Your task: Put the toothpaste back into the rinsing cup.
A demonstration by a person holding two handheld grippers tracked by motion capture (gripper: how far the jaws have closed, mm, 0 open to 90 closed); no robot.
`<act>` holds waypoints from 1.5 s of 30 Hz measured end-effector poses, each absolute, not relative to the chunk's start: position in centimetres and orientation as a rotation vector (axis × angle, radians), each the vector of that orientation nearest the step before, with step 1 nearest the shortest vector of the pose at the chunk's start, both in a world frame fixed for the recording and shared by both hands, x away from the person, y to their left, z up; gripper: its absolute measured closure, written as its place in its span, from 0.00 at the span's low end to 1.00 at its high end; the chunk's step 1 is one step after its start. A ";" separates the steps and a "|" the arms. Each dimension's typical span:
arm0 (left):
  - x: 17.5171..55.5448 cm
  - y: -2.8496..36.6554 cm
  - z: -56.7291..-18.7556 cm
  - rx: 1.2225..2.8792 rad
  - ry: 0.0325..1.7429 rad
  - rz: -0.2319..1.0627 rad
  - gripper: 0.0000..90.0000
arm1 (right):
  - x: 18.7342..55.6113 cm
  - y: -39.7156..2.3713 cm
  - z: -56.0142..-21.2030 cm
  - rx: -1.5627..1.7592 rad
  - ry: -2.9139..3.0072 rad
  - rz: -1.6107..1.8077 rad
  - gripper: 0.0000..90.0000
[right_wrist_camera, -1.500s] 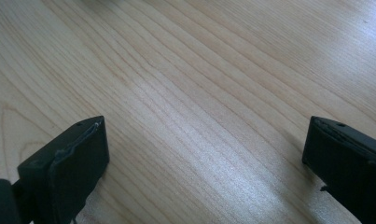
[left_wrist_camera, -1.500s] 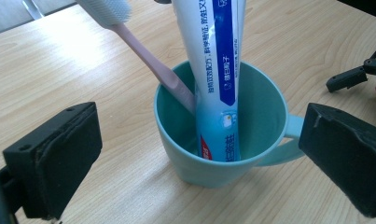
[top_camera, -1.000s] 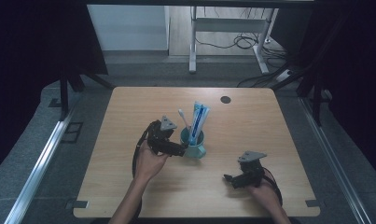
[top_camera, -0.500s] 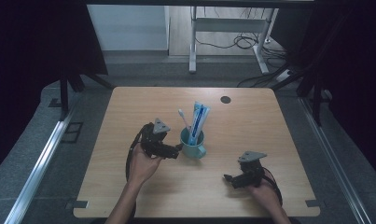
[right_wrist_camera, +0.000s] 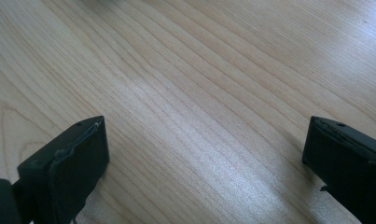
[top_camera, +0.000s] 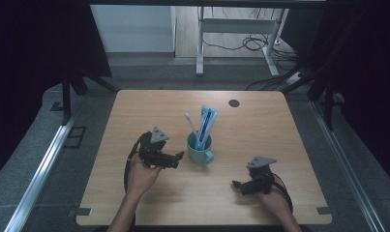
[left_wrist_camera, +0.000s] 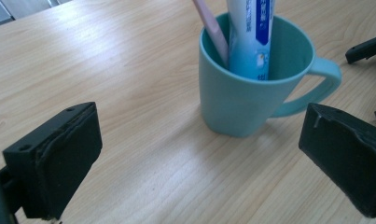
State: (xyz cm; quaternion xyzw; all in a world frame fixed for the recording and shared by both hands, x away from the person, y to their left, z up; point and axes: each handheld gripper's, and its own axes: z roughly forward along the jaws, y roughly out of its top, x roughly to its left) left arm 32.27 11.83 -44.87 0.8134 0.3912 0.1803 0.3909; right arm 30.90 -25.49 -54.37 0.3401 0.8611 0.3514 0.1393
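left gripper: jaws spread wide, nothing held, sat just left of the mug
mug: mid-desk, upright, toothbrush and toothpaste already inside
right gripper: spread too, empty, well apart
progress: looked basically finished, I'd guess

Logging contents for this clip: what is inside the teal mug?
The mug holds a toothpaste tube and a pink-handled toothbrush, both standing upright. Their lower ends and the mug's bottom are hidden by its wall.
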 end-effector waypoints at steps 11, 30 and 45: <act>31.1 13.6 -45.8 2.057 1.025 0.467 0.00 | 30.9 -25.5 -54.4 0.983 2.488 1.016 0.00; 29.4 15.6 -48.7 2.066 1.073 0.466 0.00 | 30.9 -25.5 -54.4 0.984 2.488 1.016 0.00; 28.6 14.7 -51.4 2.102 1.077 0.461 0.00 | 30.9 -25.5 -54.4 0.988 2.487 1.016 0.00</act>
